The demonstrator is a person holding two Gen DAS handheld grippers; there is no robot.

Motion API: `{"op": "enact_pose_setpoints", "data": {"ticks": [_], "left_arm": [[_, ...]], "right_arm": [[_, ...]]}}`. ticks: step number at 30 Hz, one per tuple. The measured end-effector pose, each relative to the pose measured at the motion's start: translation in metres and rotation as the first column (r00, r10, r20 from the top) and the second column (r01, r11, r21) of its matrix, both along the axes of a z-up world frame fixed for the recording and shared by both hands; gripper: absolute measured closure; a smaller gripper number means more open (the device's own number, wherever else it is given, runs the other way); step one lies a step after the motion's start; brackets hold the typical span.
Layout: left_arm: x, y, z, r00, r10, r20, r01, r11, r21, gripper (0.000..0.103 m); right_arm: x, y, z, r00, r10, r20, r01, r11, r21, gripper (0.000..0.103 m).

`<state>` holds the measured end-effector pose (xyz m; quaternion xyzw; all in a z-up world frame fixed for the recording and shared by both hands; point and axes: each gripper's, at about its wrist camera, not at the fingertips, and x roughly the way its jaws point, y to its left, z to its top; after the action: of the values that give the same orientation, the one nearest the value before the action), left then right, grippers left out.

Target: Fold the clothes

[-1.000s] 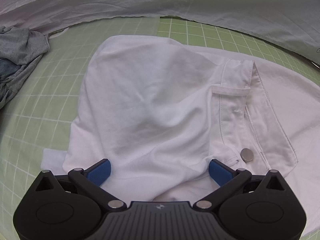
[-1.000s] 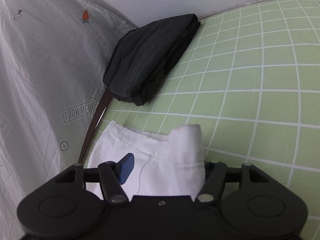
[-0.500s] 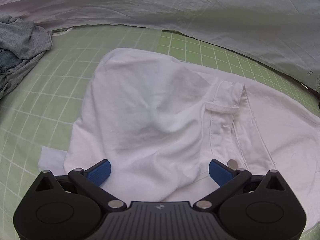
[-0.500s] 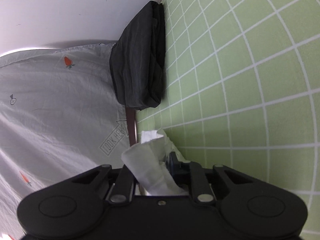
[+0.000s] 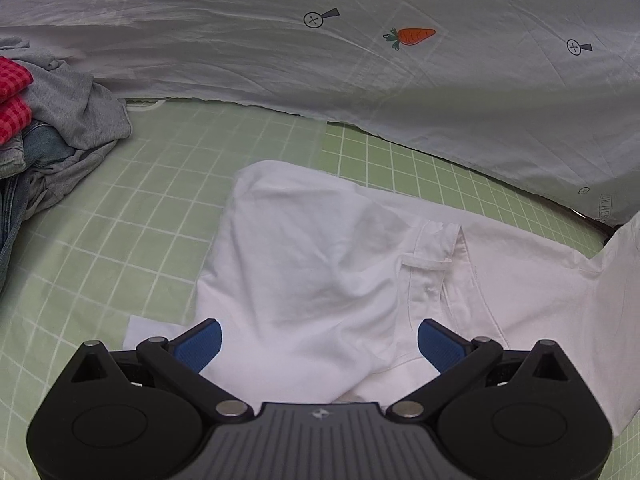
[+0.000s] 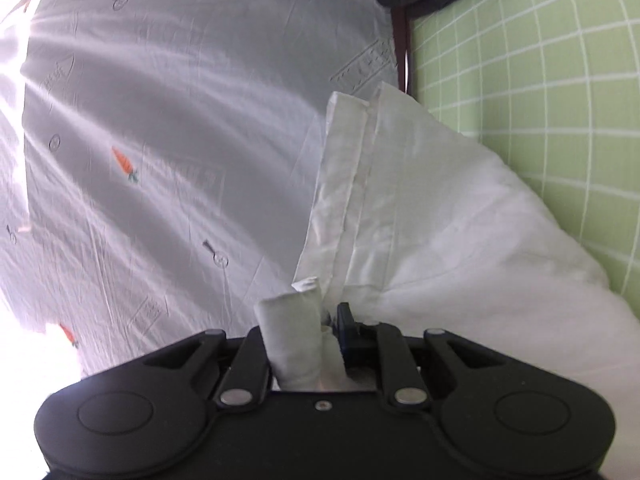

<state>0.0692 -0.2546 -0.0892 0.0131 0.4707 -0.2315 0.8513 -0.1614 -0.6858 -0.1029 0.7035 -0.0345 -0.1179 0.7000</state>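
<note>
While the left gripper (image 5: 318,340) hangs w/ jaws spread wide over the white garment (image 5: 312,280), nothing's clamped between its blue pads (image 5: 200,344). Garment lies on the green grid mat (image 5: 120,240), beside a pile of grey and red clothes (image 5: 52,120). Right gripper (image 6: 316,332) is clenched on a rolled hem of the same garment, lifting it toward the carrot-print sheet (image 6: 160,160)
</note>
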Motion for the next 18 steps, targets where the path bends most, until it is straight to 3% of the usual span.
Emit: {"op": "enact_pose_setpoints", "data": {"ticks": [4,8,11,16,18], "left_arm": [[-0.009,0.014,-0.002,1.0,-0.028,0.003,0.028,0.999,0.017,0.0],[-0.011,0.034,-0.005,1.0,-0.014,-0.019,0.015,1.0,0.018,0.0],[-0.009,0.042,-0.006,1.0,-0.016,-0.018,0.016,1.0,0.021,0.0],[0.0,0.042,-0.009,0.999,-0.027,-0.034,0.027,1.0,0.009,0.0],[0.003,0.038,-0.011,0.998,-0.043,-0.036,0.043,0.999,0.012,0.0]], "right_arm": [[0.037,0.048,-0.021,0.98,0.177,-0.085,-0.18,0.984,-0.017,0.089],[0.057,0.095,-0.076,0.911,0.304,-0.278,-0.291,0.953,0.09,0.089],[0.049,0.11,-0.092,0.911,0.285,-0.298,-0.263,0.958,0.112,0.09],[0.043,0.112,-0.067,0.924,0.255,-0.284,-0.252,0.967,0.048,0.09],[0.041,0.118,-0.064,0.914,0.257,-0.313,-0.265,0.964,0.018,0.086]]}}
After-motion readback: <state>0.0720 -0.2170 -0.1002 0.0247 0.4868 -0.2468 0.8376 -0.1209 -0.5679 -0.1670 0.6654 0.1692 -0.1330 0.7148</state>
